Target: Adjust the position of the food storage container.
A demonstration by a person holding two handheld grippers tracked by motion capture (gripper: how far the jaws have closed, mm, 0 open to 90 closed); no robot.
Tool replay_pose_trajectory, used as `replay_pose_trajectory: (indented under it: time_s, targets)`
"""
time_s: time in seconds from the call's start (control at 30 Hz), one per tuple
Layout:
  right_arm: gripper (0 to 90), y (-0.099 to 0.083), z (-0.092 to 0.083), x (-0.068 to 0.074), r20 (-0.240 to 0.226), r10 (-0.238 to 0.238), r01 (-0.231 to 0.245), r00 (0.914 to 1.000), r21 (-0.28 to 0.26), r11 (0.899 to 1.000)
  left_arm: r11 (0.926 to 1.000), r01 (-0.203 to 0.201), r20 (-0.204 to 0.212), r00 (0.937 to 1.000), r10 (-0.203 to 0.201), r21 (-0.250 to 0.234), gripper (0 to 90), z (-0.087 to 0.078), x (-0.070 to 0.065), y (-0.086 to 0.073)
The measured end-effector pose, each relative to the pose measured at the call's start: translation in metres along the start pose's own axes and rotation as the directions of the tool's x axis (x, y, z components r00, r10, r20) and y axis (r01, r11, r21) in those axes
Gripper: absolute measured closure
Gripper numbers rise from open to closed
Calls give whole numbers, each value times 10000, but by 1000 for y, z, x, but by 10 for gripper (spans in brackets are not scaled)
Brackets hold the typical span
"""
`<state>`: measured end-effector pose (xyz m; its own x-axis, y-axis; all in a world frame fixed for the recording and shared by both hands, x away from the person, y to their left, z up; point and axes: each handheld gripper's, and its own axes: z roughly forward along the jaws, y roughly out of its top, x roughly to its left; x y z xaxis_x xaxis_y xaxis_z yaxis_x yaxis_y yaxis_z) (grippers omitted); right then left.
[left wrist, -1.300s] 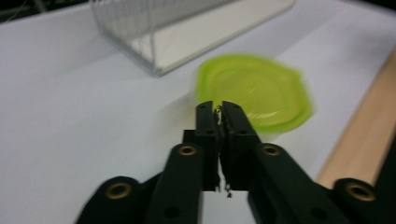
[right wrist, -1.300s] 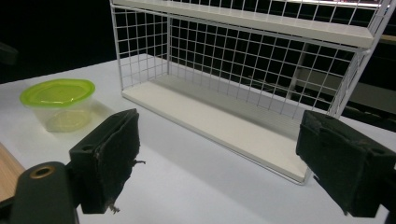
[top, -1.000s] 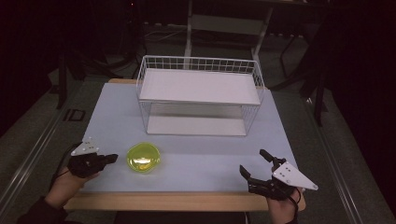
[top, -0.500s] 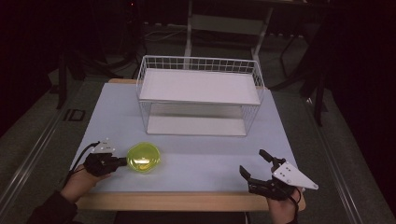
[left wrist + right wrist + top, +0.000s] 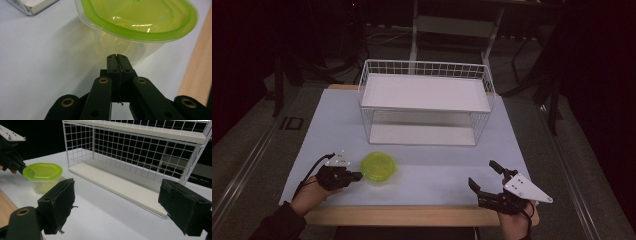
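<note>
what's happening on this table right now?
A person holds a gripper in each hand. The left gripper, jaws shut, has its tips at the side of a clear tub with a green lid, not gripping it. The right gripper sits open near the table edge. A white wire rack stands behind.

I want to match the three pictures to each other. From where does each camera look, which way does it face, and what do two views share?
High view: above the person's side, facing forward and down on the table; shows both hands, the left gripper, the right gripper.
Left gripper view: on the left gripper, facing along its shut jaws at the tub, close ahead.
Right gripper view: on the right gripper, facing across the table at the rack between its open jaws.
Shared: tub, rack and left gripper appear in both the high and right gripper views.
</note>
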<state>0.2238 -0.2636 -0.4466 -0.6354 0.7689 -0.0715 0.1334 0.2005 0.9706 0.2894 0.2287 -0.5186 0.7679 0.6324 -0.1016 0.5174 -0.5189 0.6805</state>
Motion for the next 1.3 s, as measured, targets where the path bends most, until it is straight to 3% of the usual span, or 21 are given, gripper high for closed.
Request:
replay_pose_trajectory:
  time_s: [0.2,0.43,0.73,0.87,0.93,1.0,1.3]
  targets:
    - [136,0,0,0,-7,-19,19,10000,0,10000,9978,618,-515,9967,-630,-250,900,-3,10,-1]
    - [136,0,0,0,2,-23,23,10000,4,10000,9956,771,-699,9943,-808,-539,900,5,13,6]
    - [136,0,0,0,-21,4,-4,10000,17,10000,9979,521,-117,9985,-526,-377,900,11,2,10]
    - [136,0,0,0,-15,-11,11,10000,-5,10000,9992,357,183,9992,-353,-200,899,19,-9,16]
    - [136,0,0,0,-26,-1,1,10000,7,10000,9992,357,183,9992,-353,-200,899,19,-9,16]
    - [137,0,0,0,-25,13,-13,10000,18,10000,9999,89,484,9988,-81,-144,898,25,-21,22]
    - [137,0,-1,0,-53,25,-25,10000,-24,10000,9997,-233,1042,9943,234,-17,898,39,-42,31]
